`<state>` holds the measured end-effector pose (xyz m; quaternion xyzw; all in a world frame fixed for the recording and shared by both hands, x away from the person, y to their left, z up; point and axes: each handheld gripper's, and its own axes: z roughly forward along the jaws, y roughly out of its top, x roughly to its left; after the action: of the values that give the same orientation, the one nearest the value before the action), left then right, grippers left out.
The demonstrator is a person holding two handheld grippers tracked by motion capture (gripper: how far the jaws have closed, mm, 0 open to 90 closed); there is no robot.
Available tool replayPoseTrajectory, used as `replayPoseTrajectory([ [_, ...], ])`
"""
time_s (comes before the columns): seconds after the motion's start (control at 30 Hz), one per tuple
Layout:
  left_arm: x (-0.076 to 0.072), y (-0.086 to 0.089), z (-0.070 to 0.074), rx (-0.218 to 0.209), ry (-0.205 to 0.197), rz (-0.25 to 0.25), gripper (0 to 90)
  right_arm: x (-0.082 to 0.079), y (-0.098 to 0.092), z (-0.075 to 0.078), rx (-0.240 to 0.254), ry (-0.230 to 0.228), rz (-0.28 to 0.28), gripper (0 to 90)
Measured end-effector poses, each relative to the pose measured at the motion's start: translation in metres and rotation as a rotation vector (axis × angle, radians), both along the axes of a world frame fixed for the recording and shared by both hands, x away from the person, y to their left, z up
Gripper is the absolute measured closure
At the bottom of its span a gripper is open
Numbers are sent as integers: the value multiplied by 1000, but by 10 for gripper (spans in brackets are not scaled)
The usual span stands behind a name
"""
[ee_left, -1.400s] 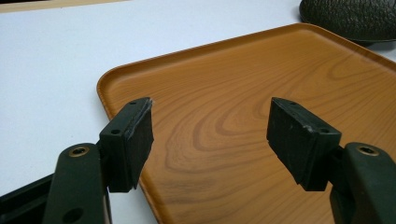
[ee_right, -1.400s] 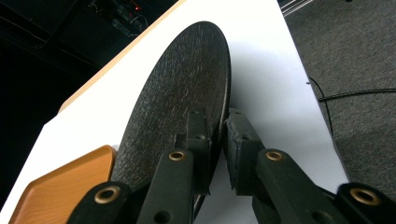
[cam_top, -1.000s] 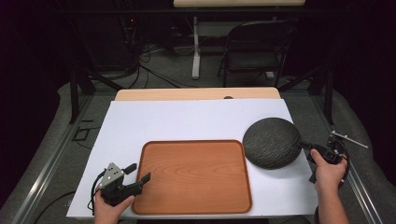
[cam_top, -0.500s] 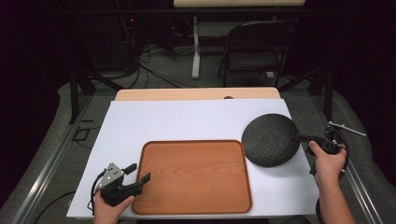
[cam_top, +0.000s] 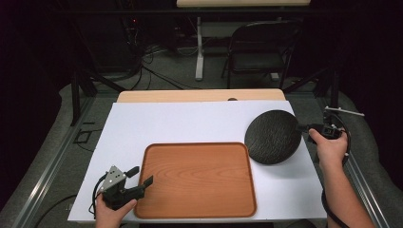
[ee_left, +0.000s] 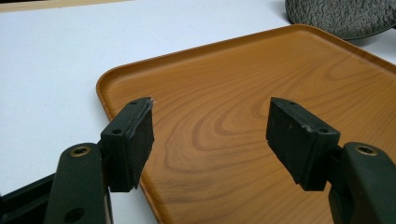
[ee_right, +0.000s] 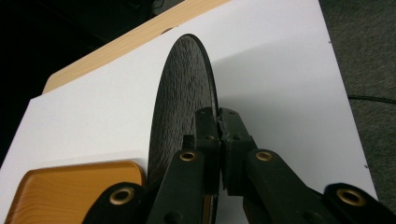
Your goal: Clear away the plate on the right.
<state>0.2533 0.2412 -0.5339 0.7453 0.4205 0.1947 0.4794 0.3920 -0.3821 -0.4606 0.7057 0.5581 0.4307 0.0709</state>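
In the right gripper view, the dark plate rim was hidden where it sat btwn the right gripper jaws. The wooden tray left of the claw ran off frame. Beyond the left gripper, plate top cut off.

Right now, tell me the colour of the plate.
Dark charcoal, rough-textured plate; clearest in the high view.

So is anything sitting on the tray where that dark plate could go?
Nothing visible. The wooden tray is bare, and the dark plate, clamped at its rim by the right tongs, sits just off its far right corner. The left tongs hover open at the tray's near left edge.
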Motion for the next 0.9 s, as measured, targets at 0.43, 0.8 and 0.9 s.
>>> replayPoseTrajectory([
  [0.43,0,0,0,-3,3,2,324,31,25,36,-119,25,73,866],
  [0.8,0,0,0,-5,2,0,325,40,43,75,-102,-16,111,865],
  [0.9,0,0,0,-5,2,0,325,40,47,79,-94,-20,131,865],
])
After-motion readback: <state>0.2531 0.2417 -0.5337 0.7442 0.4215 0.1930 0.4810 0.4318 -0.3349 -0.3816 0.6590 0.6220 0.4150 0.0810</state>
